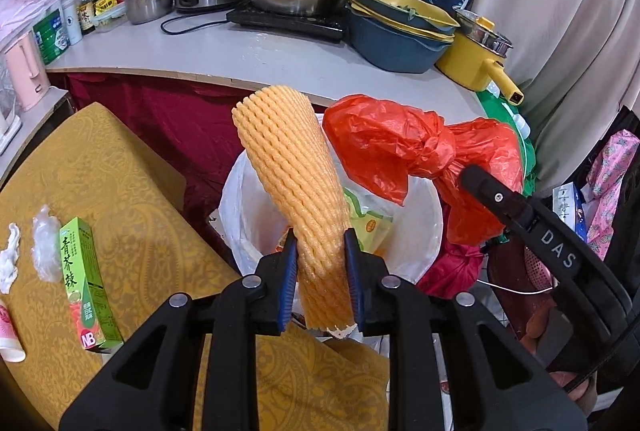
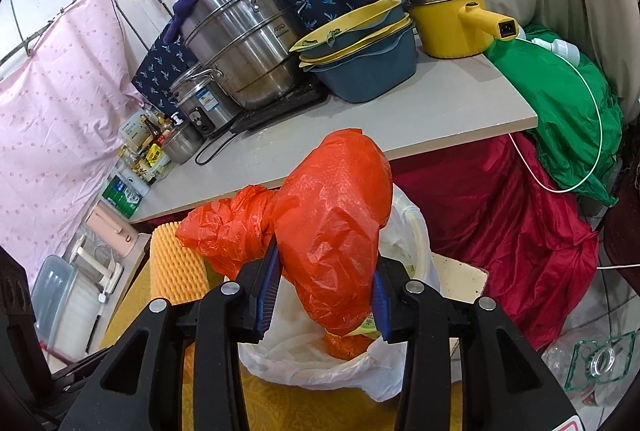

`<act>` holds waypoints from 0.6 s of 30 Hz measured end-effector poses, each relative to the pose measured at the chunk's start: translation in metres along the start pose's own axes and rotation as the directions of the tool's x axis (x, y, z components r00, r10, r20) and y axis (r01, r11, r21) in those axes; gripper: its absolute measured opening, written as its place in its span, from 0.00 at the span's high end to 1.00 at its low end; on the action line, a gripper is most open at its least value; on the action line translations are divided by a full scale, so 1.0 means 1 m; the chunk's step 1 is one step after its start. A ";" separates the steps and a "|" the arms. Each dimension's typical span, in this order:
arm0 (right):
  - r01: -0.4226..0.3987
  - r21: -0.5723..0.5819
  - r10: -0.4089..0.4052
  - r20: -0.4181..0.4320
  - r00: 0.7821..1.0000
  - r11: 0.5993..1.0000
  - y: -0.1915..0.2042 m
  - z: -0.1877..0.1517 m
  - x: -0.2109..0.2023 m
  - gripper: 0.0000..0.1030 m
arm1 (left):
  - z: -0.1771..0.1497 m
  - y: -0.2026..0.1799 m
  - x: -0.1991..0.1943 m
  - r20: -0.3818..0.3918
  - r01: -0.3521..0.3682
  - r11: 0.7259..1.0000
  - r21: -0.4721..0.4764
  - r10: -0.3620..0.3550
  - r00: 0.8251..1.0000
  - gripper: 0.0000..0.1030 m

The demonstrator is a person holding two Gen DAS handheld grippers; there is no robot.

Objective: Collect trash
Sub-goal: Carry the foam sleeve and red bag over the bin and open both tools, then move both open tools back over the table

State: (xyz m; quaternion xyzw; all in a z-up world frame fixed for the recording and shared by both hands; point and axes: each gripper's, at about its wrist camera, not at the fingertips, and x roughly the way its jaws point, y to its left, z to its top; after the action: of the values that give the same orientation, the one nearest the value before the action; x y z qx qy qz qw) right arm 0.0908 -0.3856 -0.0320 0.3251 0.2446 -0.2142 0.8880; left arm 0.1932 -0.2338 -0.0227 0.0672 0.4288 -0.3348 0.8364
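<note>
Light and squashy, the foam net (image 1: 296, 191) sits pinched in the left tool (image 1: 320, 279), the crinkly red bag (image 2: 332, 231) held in the right tool (image 2: 324, 295) above the bin (image 1: 424, 231).

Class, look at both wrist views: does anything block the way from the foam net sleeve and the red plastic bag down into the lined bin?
Nothing visible does. The foam net sleeve and red plastic bag are held right above the open mouth of the lined bin. It already holds some wrappers, but there is room.
</note>
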 end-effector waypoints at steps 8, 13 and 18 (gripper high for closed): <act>-0.002 0.007 0.002 -0.015 1.000 1.000 0.004 0.005 0.012 0.51 | 0.007 0.008 0.007 0.016 -0.007 1.000 -0.023 0.007 1.000 0.60; 0.004 0.000 -0.004 -0.004 1.000 1.000 0.009 0.009 0.013 0.48 | 0.010 0.015 0.008 0.024 -0.013 0.999 -0.037 0.014 1.000 0.43; 0.002 -0.001 -0.002 0.010 1.000 1.000 0.015 0.012 0.010 0.47 | 0.014 0.025 0.003 0.034 -0.017 0.998 -0.059 0.019 0.999 0.34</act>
State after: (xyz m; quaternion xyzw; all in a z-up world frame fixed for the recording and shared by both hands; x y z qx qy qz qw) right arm 0.1099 -0.3861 -0.0225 0.3234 0.2407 -0.2163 0.8892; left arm 0.2194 -0.2218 -0.0201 0.0404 0.4234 -0.3156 0.8482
